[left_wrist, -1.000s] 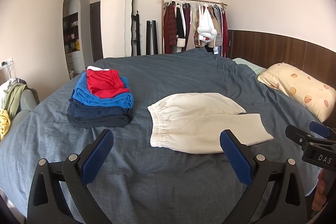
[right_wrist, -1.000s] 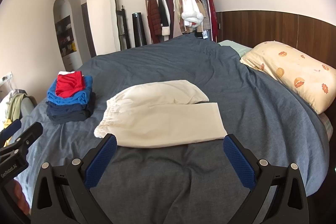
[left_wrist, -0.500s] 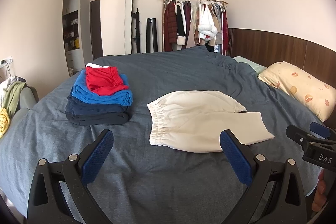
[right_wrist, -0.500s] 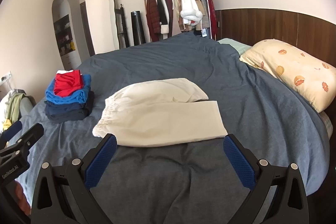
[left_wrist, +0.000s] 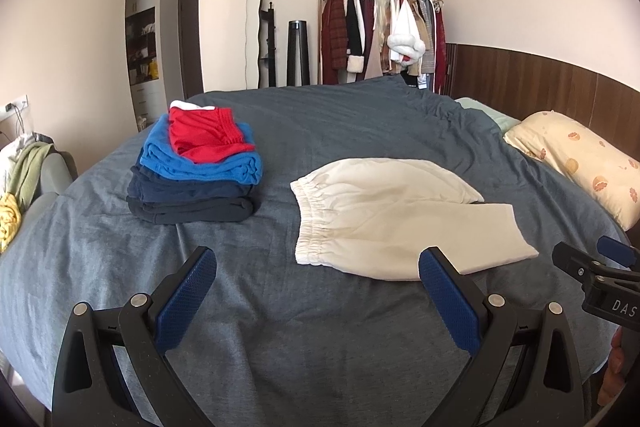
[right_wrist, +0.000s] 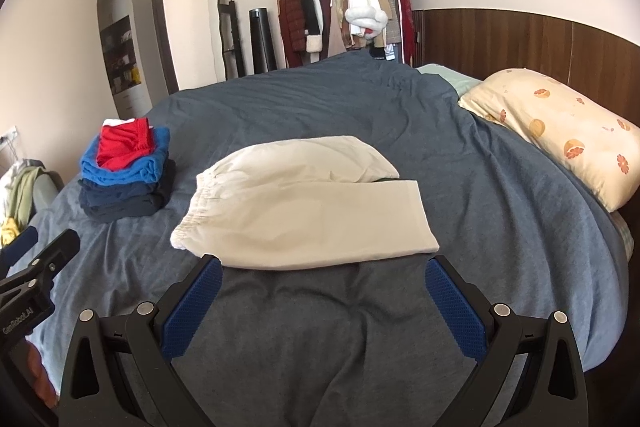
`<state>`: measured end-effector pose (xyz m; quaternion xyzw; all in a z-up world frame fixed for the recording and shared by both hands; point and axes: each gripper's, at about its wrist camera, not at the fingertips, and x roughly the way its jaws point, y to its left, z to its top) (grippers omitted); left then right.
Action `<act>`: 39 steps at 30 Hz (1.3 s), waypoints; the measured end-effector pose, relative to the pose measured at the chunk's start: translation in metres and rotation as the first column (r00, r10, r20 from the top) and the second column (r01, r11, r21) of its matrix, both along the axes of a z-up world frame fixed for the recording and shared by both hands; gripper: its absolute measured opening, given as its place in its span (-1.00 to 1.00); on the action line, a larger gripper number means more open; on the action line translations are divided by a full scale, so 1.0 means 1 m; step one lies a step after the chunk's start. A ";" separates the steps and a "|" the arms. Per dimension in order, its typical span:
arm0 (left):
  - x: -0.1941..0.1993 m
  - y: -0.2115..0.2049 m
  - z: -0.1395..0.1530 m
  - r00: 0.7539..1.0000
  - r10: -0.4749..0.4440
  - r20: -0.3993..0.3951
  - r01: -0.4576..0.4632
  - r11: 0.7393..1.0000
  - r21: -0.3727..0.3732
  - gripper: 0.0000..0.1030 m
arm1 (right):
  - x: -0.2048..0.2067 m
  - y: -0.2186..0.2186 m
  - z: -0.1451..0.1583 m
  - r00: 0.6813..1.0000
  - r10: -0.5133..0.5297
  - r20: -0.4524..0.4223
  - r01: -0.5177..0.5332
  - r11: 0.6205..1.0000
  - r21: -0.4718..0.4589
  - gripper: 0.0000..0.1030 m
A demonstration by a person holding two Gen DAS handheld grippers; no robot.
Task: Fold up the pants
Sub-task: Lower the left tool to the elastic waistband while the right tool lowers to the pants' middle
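Cream pants (left_wrist: 392, 215) lie folded lengthwise on the grey-blue bed cover (left_wrist: 320, 327), waistband to the left, leg end to the right; they also show in the right wrist view (right_wrist: 308, 211). My left gripper (left_wrist: 316, 267) is open and empty, above the cover, short of the pants' near edge. My right gripper (right_wrist: 322, 275) is open and empty, its fingertips close to the pants' near edge. The right gripper's side shows in the left wrist view (left_wrist: 600, 279).
A stack of folded clothes (left_wrist: 196, 171), red on blue on navy, sits left of the pants. A patterned pillow (left_wrist: 580, 159) lies at the right by the wooden headboard. A clothes rack (left_wrist: 380, 31) stands beyond the bed. A chair with clothes (left_wrist: 24, 179) is at the left.
Both grippers have drifted slightly, and the pants and stack sit a little higher in view. Nothing was grasped and the pants have not moved.
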<state>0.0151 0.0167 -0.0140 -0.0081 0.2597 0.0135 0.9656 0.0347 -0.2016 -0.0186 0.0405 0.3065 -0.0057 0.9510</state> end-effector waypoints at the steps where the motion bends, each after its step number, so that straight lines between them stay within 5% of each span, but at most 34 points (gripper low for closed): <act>1: 0.002 0.001 -0.003 1.000 0.004 -0.005 -0.004 1.000 0.001 1.00 | 0.002 0.001 -0.003 1.000 -0.001 -0.006 0.001 1.000 0.000 0.99; 19: 0.075 0.017 -0.055 0.997 0.033 -0.064 -0.029 0.997 0.070 0.92 | 0.063 -0.008 -0.068 0.988 -0.099 -0.115 0.113 0.985 0.129 0.99; 27: 0.111 0.021 -0.078 0.990 0.009 -0.141 -0.005 1.000 0.030 0.63 | 0.097 -0.013 -0.095 0.979 -0.118 -0.168 0.145 0.976 0.160 0.95; 39: 0.160 0.018 -0.119 0.956 -0.019 -0.294 -0.002 0.997 -0.072 0.34 | 0.129 -0.026 -0.128 0.947 -0.147 -0.285 0.207 0.958 0.196 0.64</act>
